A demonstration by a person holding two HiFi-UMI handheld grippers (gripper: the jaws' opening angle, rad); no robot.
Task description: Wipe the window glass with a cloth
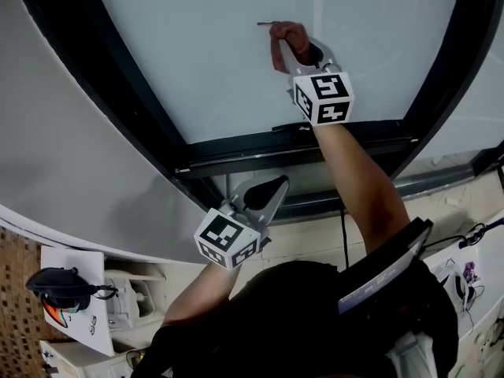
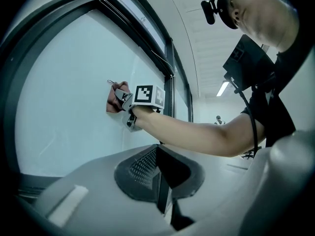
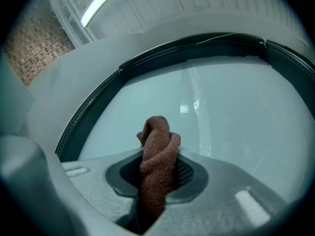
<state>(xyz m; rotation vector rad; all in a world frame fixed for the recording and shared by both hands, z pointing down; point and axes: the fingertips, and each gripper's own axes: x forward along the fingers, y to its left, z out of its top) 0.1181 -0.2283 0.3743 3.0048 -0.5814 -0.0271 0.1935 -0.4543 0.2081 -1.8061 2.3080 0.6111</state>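
Note:
A reddish-brown cloth (image 1: 285, 44) is pressed against the frosted window glass (image 1: 205, 46), clamped in my right gripper (image 1: 295, 53), which is shut on it. In the right gripper view the cloth (image 3: 157, 166) stands bunched between the two jaws, its tip against the glass (image 3: 231, 117). From the left gripper view I see the same cloth (image 2: 115, 100) and the right gripper (image 2: 125, 102) on the glass (image 2: 64, 112). My left gripper (image 1: 272, 191) hangs below the sill, away from the glass, jaws closed together with nothing between them (image 2: 160, 181).
A dark window frame (image 1: 291, 144) runs under the pane, with a curved dark frame edge (image 1: 102, 93) at the left. Below left, a white shelf holds a headset (image 1: 63, 283). A cable (image 1: 343, 227) hangs by the right arm. A small dark mark (image 1: 264, 24) sits on the glass beside the cloth.

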